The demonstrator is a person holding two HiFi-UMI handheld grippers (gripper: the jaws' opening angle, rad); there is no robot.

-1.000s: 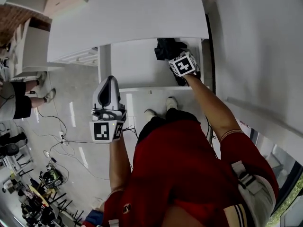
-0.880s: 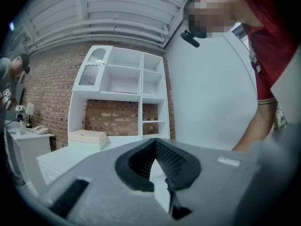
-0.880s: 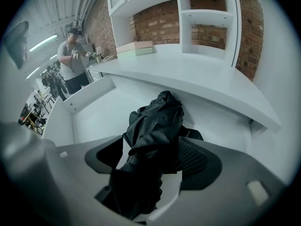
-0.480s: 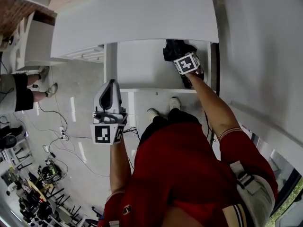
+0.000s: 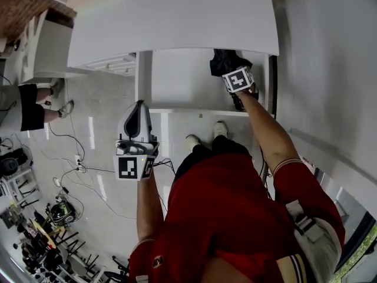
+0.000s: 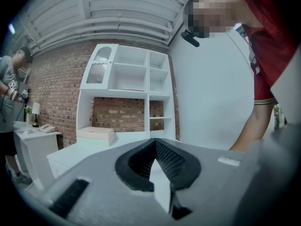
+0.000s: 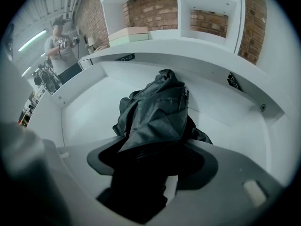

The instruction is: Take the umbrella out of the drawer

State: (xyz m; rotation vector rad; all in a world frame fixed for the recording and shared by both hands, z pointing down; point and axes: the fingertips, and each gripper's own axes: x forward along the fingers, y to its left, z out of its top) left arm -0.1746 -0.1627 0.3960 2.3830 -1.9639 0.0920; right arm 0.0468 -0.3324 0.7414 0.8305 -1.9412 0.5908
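Near end of umbrella (image 7: 157, 112) buried inside right claw (image 7: 141, 187), handle not visible. Head view: marker cube (image 5: 238, 79) covers its lower part. Bystander (image 5: 25, 107) cut by left edge.

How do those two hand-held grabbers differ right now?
The left gripper has its jaws together on nothing; the right gripper has its jaws clamped on the black umbrella. The left gripper is held outside the drawer, over the floor, while the right gripper reaches down into it. Both carry a marker cube.
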